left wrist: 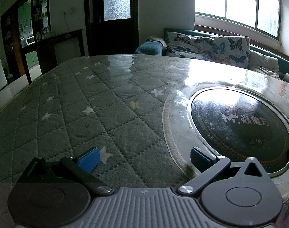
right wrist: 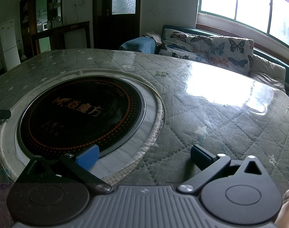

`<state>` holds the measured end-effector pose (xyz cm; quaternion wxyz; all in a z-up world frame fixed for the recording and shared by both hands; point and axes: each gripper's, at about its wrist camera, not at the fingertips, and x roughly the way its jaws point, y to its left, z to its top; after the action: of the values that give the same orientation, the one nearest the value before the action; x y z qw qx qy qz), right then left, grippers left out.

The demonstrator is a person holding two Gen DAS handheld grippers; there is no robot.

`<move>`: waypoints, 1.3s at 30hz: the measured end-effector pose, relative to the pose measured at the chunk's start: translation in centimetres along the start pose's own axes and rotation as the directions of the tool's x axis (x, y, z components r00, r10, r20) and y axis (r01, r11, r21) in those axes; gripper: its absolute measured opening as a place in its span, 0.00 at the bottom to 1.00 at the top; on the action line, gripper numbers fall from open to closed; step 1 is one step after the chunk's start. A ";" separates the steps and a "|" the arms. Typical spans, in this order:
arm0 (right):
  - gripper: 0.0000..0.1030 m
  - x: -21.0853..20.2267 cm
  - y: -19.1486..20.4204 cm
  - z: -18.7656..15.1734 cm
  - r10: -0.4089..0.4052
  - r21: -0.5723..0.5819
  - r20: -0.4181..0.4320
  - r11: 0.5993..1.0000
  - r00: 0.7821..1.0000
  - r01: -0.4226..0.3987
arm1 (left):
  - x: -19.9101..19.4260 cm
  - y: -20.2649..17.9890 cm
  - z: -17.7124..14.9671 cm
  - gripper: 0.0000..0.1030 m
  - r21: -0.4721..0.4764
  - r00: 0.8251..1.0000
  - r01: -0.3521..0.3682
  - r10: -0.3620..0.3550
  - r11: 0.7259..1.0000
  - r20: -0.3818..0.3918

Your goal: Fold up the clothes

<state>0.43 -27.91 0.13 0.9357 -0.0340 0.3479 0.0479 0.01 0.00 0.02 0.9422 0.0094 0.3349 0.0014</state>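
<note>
Both tongs, left [left wrist: 142, 158] and right [right wrist: 144, 156], hang released over the quilted table [left wrist: 78, 102]; no clothes visible, hotplate [right wrist: 81, 112] at ten o'clock. Fetching a garment likely comes first.

Quilted table [left wrist: 99, 98] — inset cooktop [left wrist: 239, 125]

Dim room lit from the window [left wrist: 237, 3] — blown out, glaring off the tabletop [right wrist: 216, 81] — with fisheye-bent edges.
</note>
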 end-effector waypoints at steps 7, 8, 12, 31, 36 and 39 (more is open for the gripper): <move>1.00 0.0 0.0 0.0 0.000 0.000 0.000 1.000 1.000 0.000 | -0.1 0.0 0.0 1.00 0.000 1.000 0.000 0.000 1.000 0.000; 1.00 0.0 0.0 0.0 0.000 0.000 0.000 1.000 1.000 0.000 | -0.1 0.0 0.0 1.00 0.000 1.000 0.000 0.000 1.000 0.000; 1.00 0.0 0.0 0.0 0.000 0.000 0.000 1.000 1.000 0.000 | -0.2 0.0 0.1 1.00 0.000 1.000 0.000 0.000 1.000 0.000; 1.00 0.0 0.0 0.0 0.002 0.001 -0.001 1.000 1.000 -0.002 | -0.3 0.0 0.1 1.00 0.000 1.000 0.000 0.000 1.000 0.000; 1.00 0.0 0.0 0.1 0.002 0.001 -0.001 1.000 1.000 -0.002 | -0.2 -0.3 0.1 1.00 0.001 1.000 0.000 0.000 1.000 0.000; 1.00 0.0 0.1 0.1 0.002 0.001 -0.001 1.000 1.000 -0.002 | -0.2 -0.2 0.1 1.00 0.001 1.000 -0.001 0.001 1.000 0.000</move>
<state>0.50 -27.84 0.21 0.9356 -0.0331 0.3482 0.0485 -0.07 -0.19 0.26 0.9422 0.0100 0.3350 0.0015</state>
